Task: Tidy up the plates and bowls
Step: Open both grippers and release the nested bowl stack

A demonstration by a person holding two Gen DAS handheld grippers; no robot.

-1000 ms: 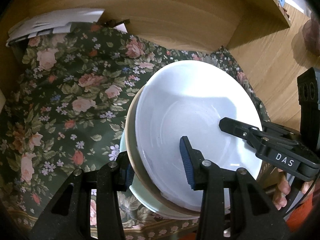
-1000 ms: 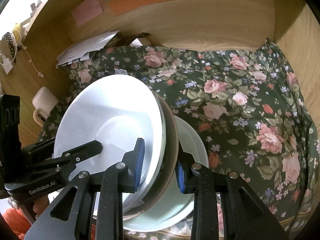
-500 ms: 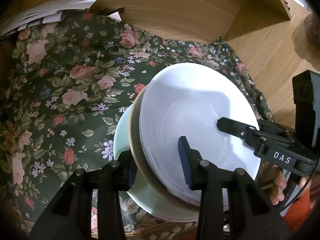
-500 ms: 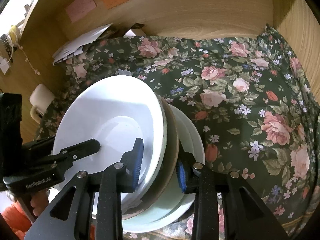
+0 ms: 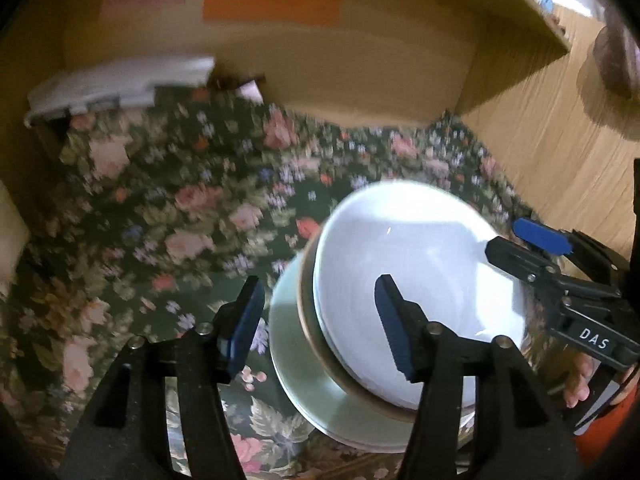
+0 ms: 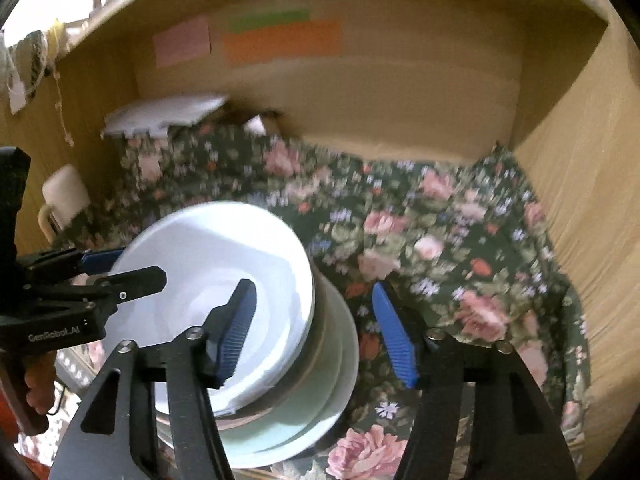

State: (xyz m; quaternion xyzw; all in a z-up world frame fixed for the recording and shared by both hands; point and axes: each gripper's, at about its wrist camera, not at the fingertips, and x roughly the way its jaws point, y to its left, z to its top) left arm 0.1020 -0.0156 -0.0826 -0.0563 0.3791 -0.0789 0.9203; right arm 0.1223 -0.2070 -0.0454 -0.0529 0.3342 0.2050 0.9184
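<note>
Stack (image 5: 400, 280) sits lower centre on floral cloth (image 5: 160, 220). Left gripper (image 5: 316, 320) and right gripper (image 6: 314, 328) just opened, pads clear of rims, released.

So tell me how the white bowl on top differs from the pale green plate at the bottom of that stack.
The white bowl is deep and bright white; the pale green plate is shallow and greenish. The bowl rides on top, above a brown-rimmed dish; the plate lies on the floral cloth. Both are round, glossy and unheld.
</note>
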